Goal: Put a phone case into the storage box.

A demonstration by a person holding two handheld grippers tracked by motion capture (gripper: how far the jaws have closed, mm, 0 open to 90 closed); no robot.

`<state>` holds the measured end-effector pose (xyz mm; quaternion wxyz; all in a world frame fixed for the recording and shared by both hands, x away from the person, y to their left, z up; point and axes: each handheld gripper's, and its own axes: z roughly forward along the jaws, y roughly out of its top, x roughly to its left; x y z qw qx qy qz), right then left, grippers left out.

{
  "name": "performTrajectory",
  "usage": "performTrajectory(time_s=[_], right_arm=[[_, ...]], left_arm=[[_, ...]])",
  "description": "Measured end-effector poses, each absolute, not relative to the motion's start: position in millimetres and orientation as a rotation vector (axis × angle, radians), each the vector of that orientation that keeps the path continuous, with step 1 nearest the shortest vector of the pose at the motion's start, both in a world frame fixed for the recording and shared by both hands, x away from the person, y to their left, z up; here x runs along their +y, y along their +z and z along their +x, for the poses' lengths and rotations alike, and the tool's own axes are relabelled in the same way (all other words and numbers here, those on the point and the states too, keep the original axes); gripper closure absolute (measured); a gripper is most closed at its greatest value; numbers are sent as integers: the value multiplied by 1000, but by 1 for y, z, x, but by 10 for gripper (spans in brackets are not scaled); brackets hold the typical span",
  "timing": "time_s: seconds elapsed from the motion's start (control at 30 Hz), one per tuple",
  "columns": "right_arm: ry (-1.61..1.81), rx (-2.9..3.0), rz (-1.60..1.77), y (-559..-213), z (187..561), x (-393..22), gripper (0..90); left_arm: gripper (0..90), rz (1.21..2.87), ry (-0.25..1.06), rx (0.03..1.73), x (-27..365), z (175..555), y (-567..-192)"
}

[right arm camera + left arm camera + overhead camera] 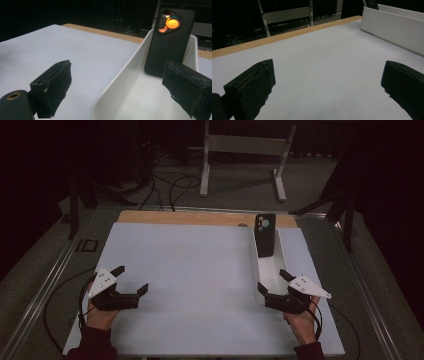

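Note:
A black phone in a case (265,235) (168,42) leans upright against the far end of a long white tray (256,265) (117,82) at the right of the table. My right gripper (273,281) (125,87) is open at the tray's near end, one jaw outside the left wall and one over the inside. My left gripper (131,279) (328,87) is open over the bare white mat at the front left, with nothing between its jaws. The tray's wall (392,27) lies at the far right in the left gripper view.
A white mat (190,280) covers the table, with a wooden strip (185,217) along the far edge. Beyond the table stand a white frame (245,150) and cables on a grey floor. Dark stands flank both far corners.

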<state>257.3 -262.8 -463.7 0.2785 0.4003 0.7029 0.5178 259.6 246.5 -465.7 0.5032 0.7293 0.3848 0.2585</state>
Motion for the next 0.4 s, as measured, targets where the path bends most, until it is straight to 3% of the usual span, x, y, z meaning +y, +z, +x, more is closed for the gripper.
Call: performTrajectory(time_s=[0.4], right_arm=[[1450, 1869, 1069, -468, 251, -271, 83]], left_arm=[[0, 1751, 639, 907, 245, 257, -468]])
